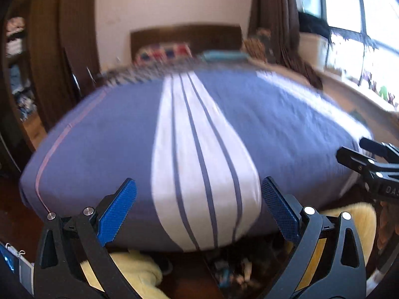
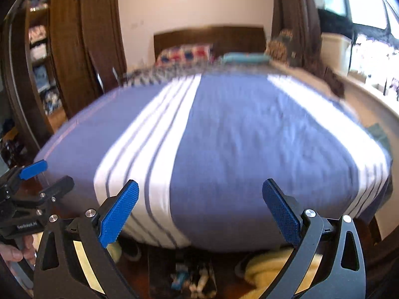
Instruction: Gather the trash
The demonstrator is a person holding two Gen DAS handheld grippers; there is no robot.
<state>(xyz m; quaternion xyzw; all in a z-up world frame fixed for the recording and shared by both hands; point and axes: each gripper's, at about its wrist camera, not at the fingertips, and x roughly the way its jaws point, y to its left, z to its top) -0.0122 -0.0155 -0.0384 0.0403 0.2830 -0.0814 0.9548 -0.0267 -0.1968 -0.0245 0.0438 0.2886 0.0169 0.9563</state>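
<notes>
Bed's near edge (image 1: 174, 246); both grippers (image 1: 198, 209) (image 2: 200, 210) wide, empty

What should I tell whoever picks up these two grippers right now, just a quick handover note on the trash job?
Left gripper: open, nothing between the pads.
Right gripper: open, also empty.
Both point over the foot of the bed, with its blue and white striped cover.
Trash: a dark bin or bag on the floor just below the bed's foot seems to hold scraps; the picture is too blurred to name them. Yellow cloth lies beside it.
Done: cannot tell how much has been collected.
Left: look over the bed and floor for loose trash; none shows clearly on the cover.
</notes>
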